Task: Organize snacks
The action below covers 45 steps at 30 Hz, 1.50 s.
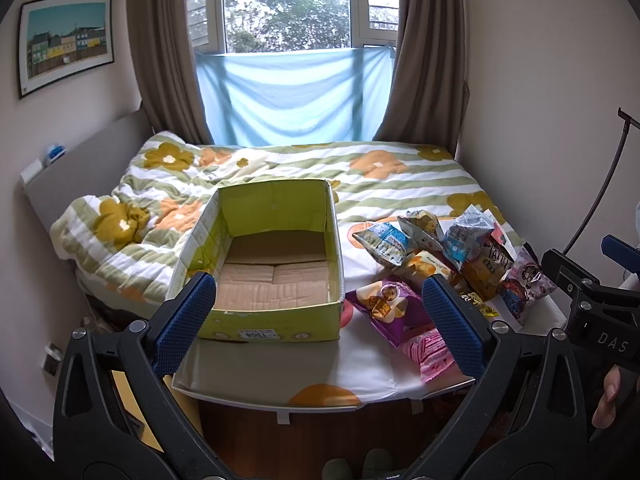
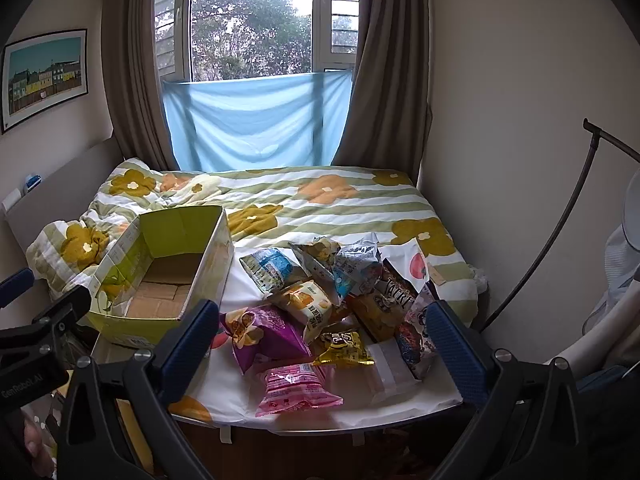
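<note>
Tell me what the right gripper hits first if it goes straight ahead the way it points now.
Probably the snack pile on the bed: the right gripper, open, points at the purple bag and the yellow packet next to it. Depth is unclear, so which comes first is uncertain.

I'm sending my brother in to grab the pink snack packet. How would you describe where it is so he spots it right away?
Start at the green cardboard box on the bed; to its right lies a heap of snack bags. The pink packet is at the heap's front edge, nearest the foot of the bed, just in front of the purple bag. It is the only pink-and-white striped one.
</note>
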### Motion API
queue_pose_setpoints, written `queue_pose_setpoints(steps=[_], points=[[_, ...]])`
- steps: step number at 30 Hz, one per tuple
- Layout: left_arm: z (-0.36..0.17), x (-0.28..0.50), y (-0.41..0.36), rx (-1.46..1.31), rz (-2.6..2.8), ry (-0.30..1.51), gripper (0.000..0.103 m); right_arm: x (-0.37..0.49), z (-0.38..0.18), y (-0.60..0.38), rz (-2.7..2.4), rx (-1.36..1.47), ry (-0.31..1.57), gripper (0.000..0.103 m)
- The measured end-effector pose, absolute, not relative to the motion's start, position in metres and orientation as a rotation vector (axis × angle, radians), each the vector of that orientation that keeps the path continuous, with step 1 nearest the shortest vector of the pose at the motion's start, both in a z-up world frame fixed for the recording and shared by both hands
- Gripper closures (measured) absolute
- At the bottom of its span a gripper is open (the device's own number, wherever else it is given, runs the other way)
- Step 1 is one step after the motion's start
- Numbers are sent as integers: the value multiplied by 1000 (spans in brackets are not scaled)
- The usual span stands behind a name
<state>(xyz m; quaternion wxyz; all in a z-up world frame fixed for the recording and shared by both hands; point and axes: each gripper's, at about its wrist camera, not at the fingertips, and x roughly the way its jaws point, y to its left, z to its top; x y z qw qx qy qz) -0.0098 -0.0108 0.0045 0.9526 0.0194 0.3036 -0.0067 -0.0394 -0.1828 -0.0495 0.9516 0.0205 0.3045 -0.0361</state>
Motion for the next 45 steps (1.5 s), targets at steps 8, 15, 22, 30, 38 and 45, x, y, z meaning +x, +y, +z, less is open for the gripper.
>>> queue_pose_setpoints(steps=[8, 15, 22, 30, 38, 45], points=[[3, -9, -13, 39, -17, 622, 1, -40, -50, -182, -74, 44, 620, 0], [-5, 1, -15, 8, -42, 672, 1, -39, -51, -187, -81, 50, 636, 0], [-37, 19, -24, -5, -159, 814, 1, -39, -72, -207, -105, 80, 713, 0], [-96, 44, -61, -46, -243, 985, 1, -32, -119, -250, -95, 141, 804, 0], [-147, 74, -109, -82, -213, 1118, 1, -5, -183, -288, -16, 143, 917, 0], [-191, 100, -145, -93, -163, 1209, 1, 18, -234, -298, 109, 63, 971, 0]])
